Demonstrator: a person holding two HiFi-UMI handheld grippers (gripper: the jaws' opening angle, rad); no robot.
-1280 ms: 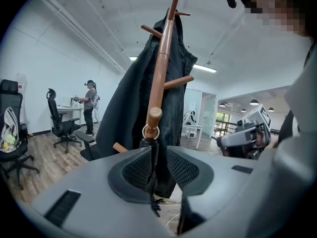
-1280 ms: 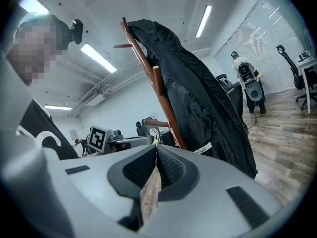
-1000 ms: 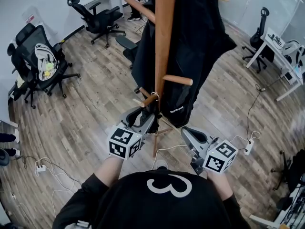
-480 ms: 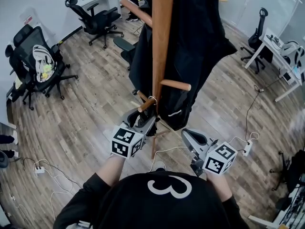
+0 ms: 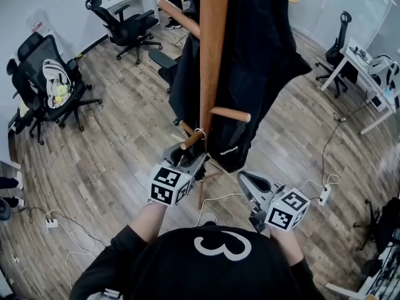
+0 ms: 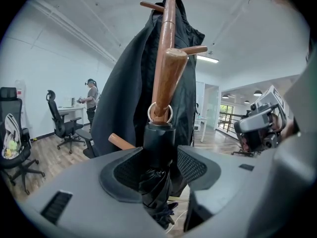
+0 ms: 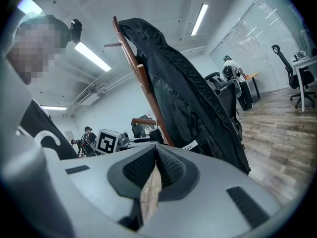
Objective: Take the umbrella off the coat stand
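Left tongs stand apart around the folded black umbrella, which hangs on the wooden coat stand. Its lower end is cut off. Right tongs are together and empty.

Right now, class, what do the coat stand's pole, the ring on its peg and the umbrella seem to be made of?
Pole: wood, smooth reddish-brown finish. Ring: probably metal, thin, silvery, shiny. Umbrella: black creased fabric, likely synthetic; cap looks like matte plastic.
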